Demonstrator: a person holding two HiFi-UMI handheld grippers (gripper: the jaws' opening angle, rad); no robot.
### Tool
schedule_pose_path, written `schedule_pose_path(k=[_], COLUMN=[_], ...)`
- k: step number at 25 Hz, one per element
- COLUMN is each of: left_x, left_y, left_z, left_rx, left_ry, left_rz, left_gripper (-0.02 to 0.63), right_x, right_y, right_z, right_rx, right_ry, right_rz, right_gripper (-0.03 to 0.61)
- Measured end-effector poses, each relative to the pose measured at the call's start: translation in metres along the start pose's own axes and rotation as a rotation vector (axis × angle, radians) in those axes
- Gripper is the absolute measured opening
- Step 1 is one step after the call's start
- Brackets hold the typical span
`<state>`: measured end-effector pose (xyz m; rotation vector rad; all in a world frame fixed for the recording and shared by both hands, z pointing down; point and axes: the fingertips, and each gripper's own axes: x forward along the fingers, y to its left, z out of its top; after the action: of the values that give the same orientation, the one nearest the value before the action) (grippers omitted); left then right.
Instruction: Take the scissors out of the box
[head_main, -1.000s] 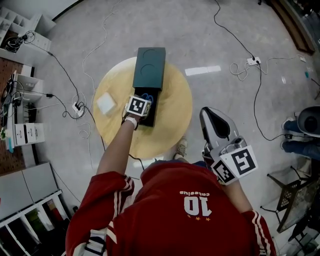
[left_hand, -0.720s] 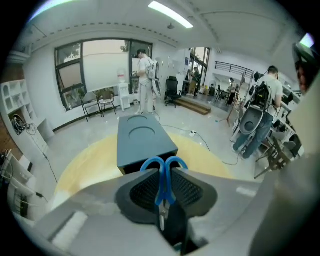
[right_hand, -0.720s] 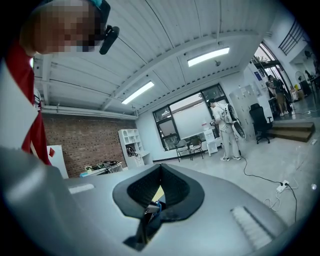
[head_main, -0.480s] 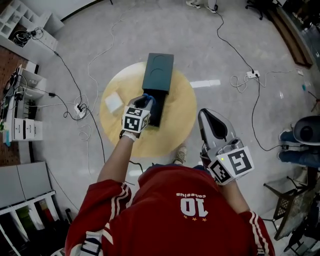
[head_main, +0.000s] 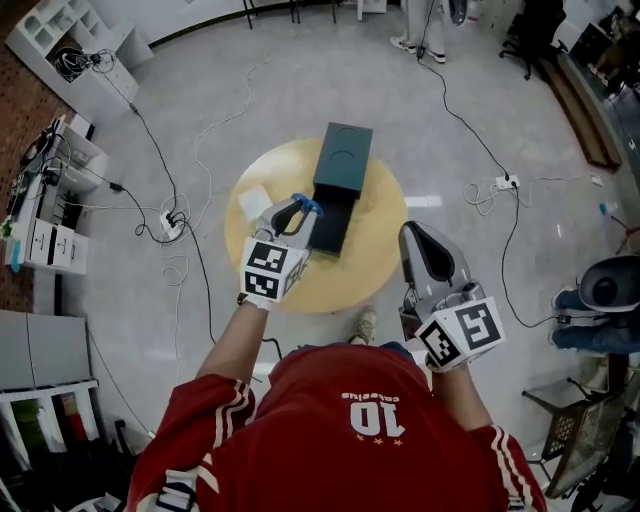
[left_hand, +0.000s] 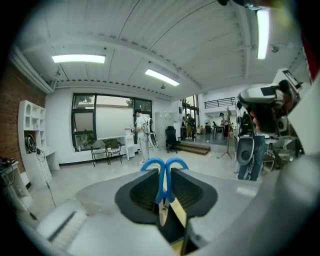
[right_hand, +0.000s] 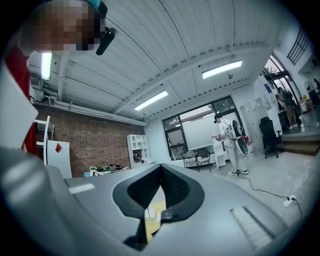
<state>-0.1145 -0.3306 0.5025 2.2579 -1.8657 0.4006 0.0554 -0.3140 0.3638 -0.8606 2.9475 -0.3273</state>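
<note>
Scissors (left_hand: 161, 186) w/ blue loop handles clamped in left gripper (left_hand: 163, 169) jaws; right gripper (right_hand: 160, 166) jaws pressed together, empty.

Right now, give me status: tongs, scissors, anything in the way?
Left tongs shut on the scissors. Scissors out of the box, held above the table. Right tongs shut, empty, off the table's edge. Nothing seen blocking.

Head view looks steeply down on the table (head_main: 375, 240); both gripper views share the far window (left_hand: 107, 125).
</note>
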Motion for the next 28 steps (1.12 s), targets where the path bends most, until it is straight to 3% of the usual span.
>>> schedule_pose_path(k=[15, 22, 28], left_x=[-0.221, -0.283, -0.312], left_y=[-0.033, -0.034, -0.031], left_z=[0.071, 0.087, 0.092], left_rx=[0.027, 0.017, 0.032], left_ry=[-0.279, -0.332, -0.347], left_rz=[-0.055, -0.064, -0.022], left_gripper=[0.089, 0.089, 0.089], right_x=[-0.067, -0.092, -0.107], right_y=[0.107, 0.133, 0.151], right_z=[0.018, 0.016, 0.022], right_rx=[-0.052, -0.062, -0.104], right_ry=[-0.074, -0.082, -0.104], right_rz=[-0.094, -0.138, -0.145], right_gripper=[0.000, 0.000, 0.000])
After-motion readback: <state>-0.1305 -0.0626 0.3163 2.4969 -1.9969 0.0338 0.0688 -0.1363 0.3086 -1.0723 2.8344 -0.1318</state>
